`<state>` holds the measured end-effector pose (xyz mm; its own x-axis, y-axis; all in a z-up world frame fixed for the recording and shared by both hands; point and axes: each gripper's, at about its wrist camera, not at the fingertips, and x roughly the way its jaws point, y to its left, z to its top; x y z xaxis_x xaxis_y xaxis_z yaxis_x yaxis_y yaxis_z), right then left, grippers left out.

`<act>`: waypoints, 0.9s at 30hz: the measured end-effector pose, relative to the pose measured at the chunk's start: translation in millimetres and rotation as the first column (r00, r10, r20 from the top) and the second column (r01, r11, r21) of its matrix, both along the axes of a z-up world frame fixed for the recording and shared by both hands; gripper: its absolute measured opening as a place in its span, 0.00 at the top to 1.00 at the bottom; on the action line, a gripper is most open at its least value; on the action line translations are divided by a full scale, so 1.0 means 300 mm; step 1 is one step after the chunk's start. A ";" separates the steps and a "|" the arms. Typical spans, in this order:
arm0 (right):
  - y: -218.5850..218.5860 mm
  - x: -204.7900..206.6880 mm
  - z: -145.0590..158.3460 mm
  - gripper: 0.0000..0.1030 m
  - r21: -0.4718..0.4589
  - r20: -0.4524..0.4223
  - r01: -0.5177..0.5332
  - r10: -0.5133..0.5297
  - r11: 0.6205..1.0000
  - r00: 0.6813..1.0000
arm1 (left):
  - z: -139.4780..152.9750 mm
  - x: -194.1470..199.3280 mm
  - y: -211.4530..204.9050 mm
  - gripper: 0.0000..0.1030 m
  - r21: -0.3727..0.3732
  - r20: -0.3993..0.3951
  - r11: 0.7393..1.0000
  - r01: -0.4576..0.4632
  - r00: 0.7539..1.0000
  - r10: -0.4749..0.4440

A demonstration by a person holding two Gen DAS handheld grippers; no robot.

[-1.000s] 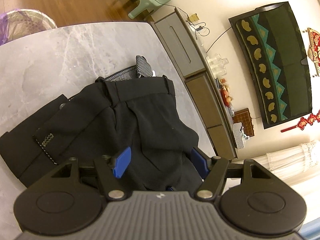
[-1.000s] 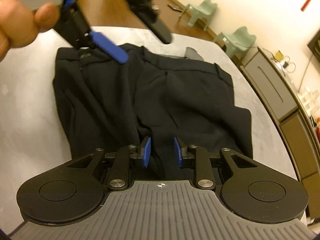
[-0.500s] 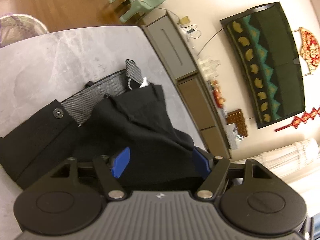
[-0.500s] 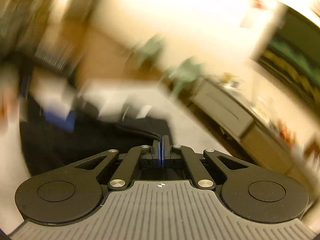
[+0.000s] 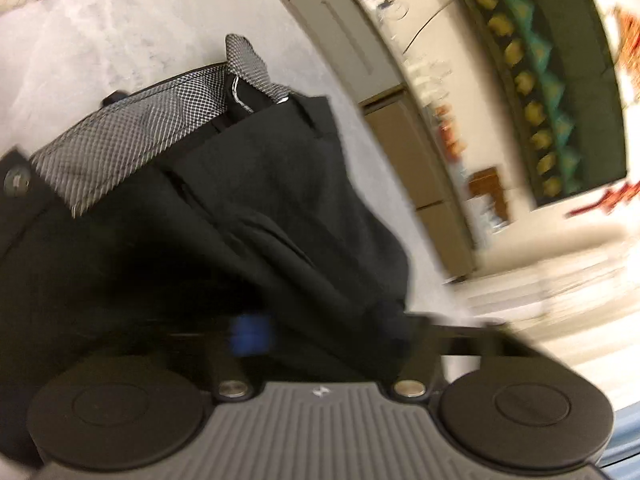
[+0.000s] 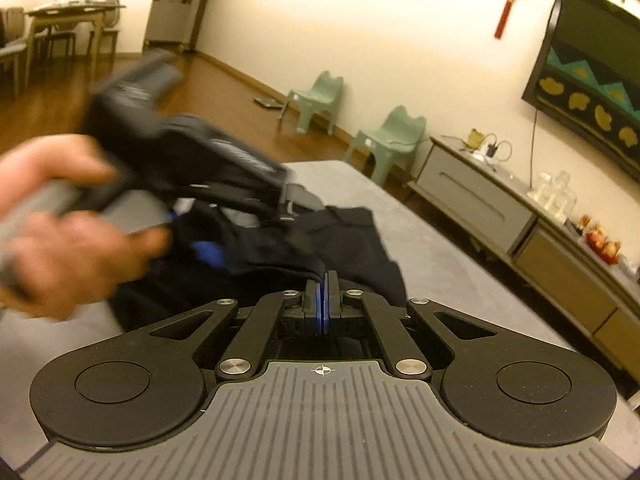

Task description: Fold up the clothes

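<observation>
Your right gripper (image 6: 322,300) has its blue pads pressed together at lower centre of the right wrist view, pinching a fold of the black trousers (image 5: 248,216). The trousers lie bunched on the grey marble table (image 5: 120,48), their mesh-lined waistband turned out toward the upper left of the left wrist view. Your left gripper (image 5: 320,332) is closing with trouser cloth between its fingers; blur hides whether the pads press it. Your left hand (image 6: 72,236) shows blurred at left.
</observation>
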<state>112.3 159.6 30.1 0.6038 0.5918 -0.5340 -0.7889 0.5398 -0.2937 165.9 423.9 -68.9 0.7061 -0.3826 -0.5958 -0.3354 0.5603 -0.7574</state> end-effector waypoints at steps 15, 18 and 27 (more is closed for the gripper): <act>-1.039 -0.068 -0.189 0.52 0.280 -0.615 0.606 -0.346 0.744 0.709 | 0.078 -0.354 0.119 0.86 0.085 0.072 0.972 -0.219 0.974 0.213; -1.330 -0.104 -0.178 0.47 0.310 -0.650 0.771 -0.468 0.556 0.599 | 0.057 -0.316 0.085 0.77 0.073 0.041 0.978 -0.194 0.981 0.191; -1.600 -0.094 -0.207 0.25 0.086 -0.385 0.888 -0.807 0.451 0.447 | 0.039 -0.225 -0.016 0.46 0.184 -0.018 0.971 -0.149 0.988 0.155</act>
